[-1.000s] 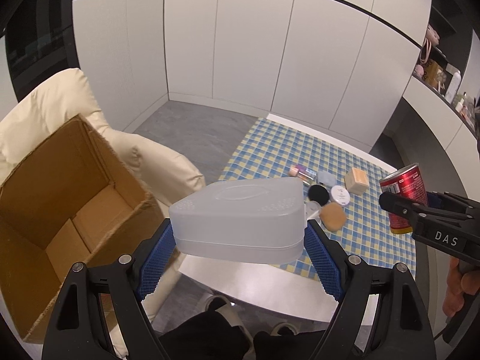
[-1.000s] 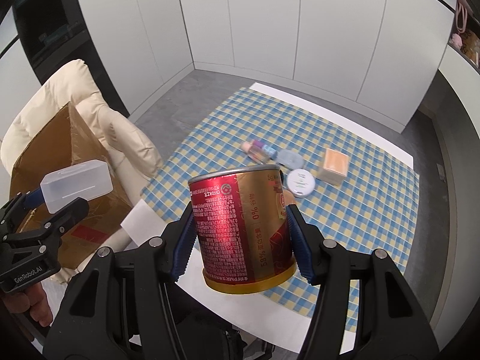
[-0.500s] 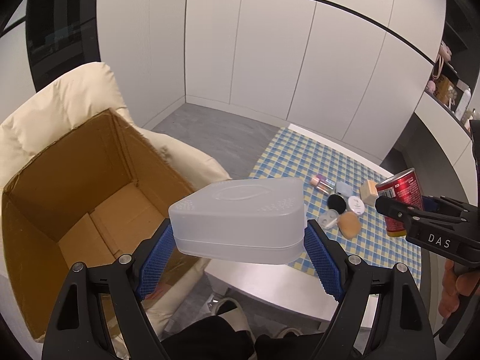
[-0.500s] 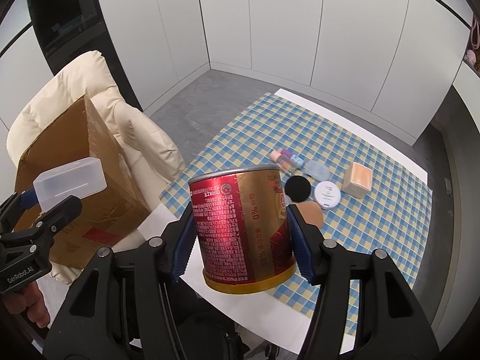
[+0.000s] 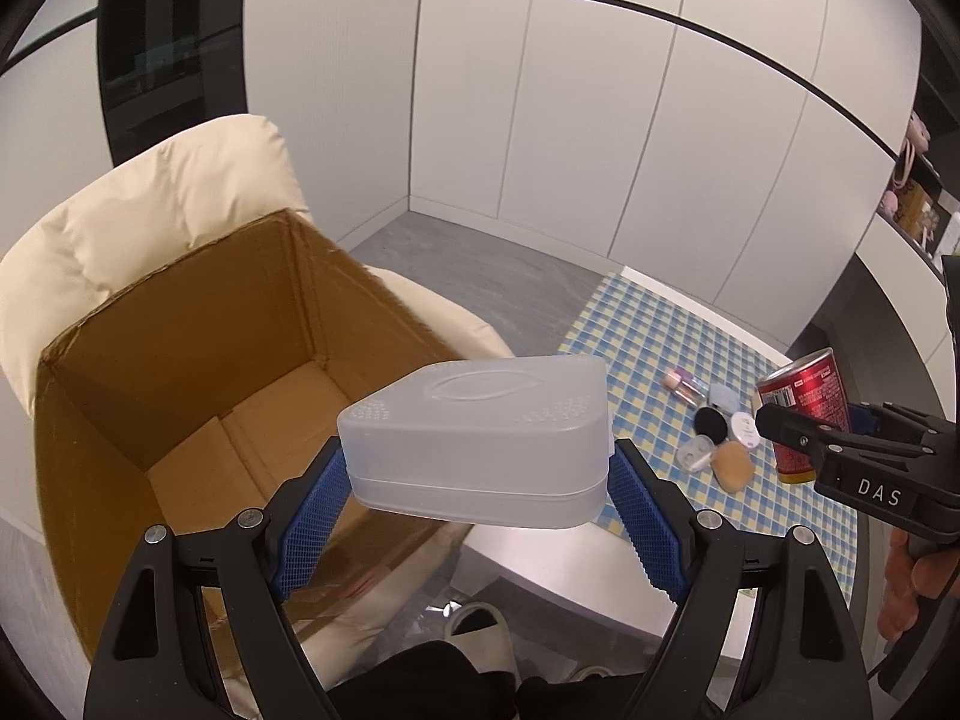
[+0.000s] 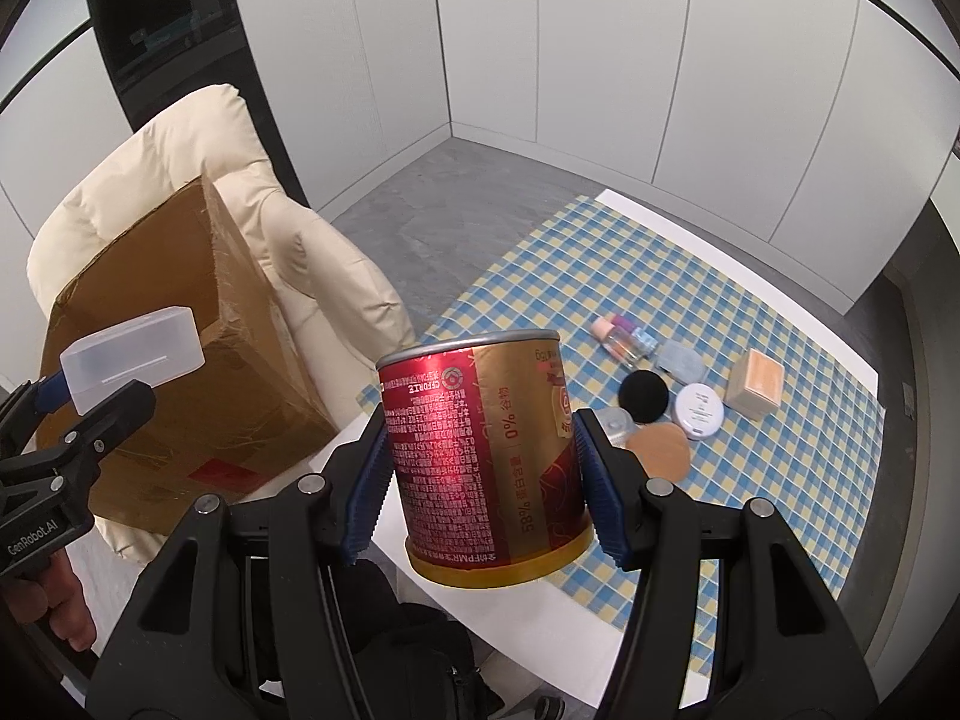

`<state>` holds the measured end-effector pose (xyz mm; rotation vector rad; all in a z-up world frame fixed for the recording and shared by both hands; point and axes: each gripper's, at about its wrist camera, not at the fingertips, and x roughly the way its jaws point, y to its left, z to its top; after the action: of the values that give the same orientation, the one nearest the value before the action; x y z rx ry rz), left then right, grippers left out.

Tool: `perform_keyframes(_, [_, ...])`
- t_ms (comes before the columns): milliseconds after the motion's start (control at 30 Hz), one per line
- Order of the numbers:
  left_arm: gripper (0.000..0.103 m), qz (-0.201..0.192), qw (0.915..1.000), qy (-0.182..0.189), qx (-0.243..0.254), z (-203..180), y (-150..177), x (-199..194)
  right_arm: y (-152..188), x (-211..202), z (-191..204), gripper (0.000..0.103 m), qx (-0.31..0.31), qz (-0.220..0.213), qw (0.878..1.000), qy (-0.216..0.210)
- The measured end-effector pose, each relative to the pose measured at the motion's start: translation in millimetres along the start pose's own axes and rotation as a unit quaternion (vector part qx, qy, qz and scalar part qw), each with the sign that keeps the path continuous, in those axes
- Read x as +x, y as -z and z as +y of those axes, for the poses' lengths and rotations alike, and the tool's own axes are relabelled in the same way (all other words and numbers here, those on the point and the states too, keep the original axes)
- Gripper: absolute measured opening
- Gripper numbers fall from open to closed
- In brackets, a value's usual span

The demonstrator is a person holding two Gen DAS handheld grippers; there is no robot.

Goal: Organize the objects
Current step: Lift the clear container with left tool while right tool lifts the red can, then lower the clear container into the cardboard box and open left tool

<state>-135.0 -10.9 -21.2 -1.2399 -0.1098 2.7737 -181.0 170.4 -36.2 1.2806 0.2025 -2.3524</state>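
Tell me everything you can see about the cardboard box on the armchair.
The cardboard box is plain brown corrugated card, open at the top, with no top flaps in view. It sits tilted on the seat of the cream armchair, its back edge against the backrest. Inside, only the folded bottom flaps show; nothing lies on the part in view. The right wrist view shows clear tape and a red label on its outer side. The translucent plastic container in the left gripper hangs in front of its opening, not touching it.
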Motion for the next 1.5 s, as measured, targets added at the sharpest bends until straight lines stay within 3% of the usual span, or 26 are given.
perform_keyframes(667, [0.085,-0.008,0.9981,-0.047,-0.039,61.5,8.6,-20.0,-13.6,8.4,65.7,0.060,-0.046,-0.004,0.999,-0.029])
perform_keyframes(1033, [0.085,0.014,0.9947,-0.086,-0.055,103.0,19.5,-21.7,-18.2,13.1,116.4,0.060,-0.079,-0.005,0.996,-0.048])
perform_keyframes(1133, [0.074,0.020,0.9941,-0.089,-0.059,113.7,22.6,-21.3,-18.2,14.9,128.6,0.060,-0.088,-0.004,0.995,-0.055])
perform_keyframes(1500, [0.066,0.023,0.9917,-0.098,-0.079,140.8,35.1,-34.2,-21.5,19.9,168.4,0.060,-0.116,-0.004,0.990,-0.076])
